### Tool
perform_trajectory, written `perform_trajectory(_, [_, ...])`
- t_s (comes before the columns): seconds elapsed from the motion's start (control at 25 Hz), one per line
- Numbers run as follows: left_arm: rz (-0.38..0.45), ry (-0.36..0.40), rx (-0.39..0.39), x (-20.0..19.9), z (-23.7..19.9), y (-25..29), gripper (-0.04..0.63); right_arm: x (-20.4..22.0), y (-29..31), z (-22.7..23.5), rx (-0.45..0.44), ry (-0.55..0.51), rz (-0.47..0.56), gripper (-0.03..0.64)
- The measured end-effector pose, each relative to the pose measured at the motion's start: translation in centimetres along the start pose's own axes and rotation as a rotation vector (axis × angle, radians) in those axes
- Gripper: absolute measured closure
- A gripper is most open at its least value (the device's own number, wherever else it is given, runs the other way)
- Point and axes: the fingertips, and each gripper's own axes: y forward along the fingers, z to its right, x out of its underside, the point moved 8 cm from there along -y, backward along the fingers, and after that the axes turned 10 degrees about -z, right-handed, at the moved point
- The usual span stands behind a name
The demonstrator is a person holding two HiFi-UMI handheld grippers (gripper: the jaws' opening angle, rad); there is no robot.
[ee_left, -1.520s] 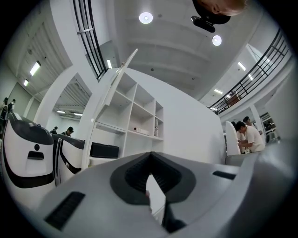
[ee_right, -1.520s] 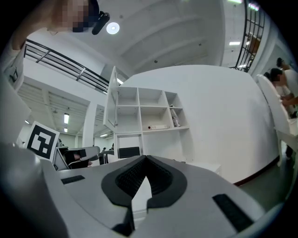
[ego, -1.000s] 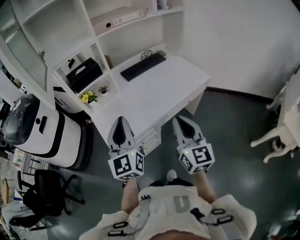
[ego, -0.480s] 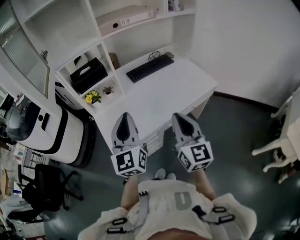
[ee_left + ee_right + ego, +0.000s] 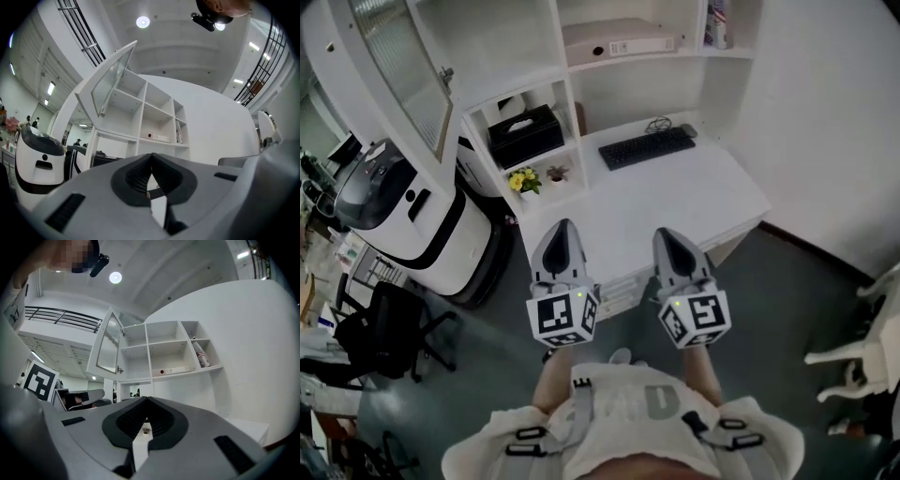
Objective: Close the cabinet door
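Over the preceding second the left gripper and right gripper had risen toward the shelving, fingers fully together and empty. The open cabinet door remained well apart, above-left of the fingers, not yet reached.

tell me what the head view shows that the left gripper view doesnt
Only the head view: the yellow flowers, the dark floor and the person's torso. Only the left gripper view: the ceiling light and black railings overhead. Both: the open cabinet door, the white binder, the white machine and the left gripper, its fingers shut and empty.
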Motion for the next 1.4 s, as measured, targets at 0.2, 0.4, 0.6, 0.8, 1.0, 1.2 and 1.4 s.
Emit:
perform_trajectory(0.2, [0.009, -0.007, -0.135, -0.5, -3.9, -2.4, 0.591, -0.4, 3.5, -3.2, -0.141, -0.017, 0.006, 0.615])
perform_trajectory(0.4, [0.031, -0.035, -0.275, -0.6, -7.7, -5.6, 0.591, -0.4, 5.7, -6.6, -0.257, -0.022, 0.009, 0.615])
perform_trajectory(0.6, [0.032, -0.066, -0.37, -0.3, -9.9, -8.4, 0.589, -0.5, 7.2, -9.4, -0.357, -0.027, 0.011, 0.615])
perform_trajectory(0.8, [0.053, -0.063, -0.383, -1.4, -11.1, -9.2, 0.589, -0.4, 8.0, -10.6, -0.4, -0.023, 0.004, 0.615])
perform_trajectory(1.0, [0.124, -0.088, -0.268, -5.6, -12.6, -8.2, 0.469, -0.7, 8.1, -10.3, -0.407, -0.022, 0.007, 0.615])
perform_trajectory(1.2, [0.255, -0.012, -0.231, -13.3, -14.6, -7.7, 0.383, -0.7, 7.9, -9.6, -0.394, -0.022, -0.001, 0.615])
perform_trajectory(1.4, [0.253, 0.065, -0.186, -18.9, -16.2, -5.5, 0.38, -0.6, 8.1, -8.9, -0.393, -0.022, -0.011, 0.615])
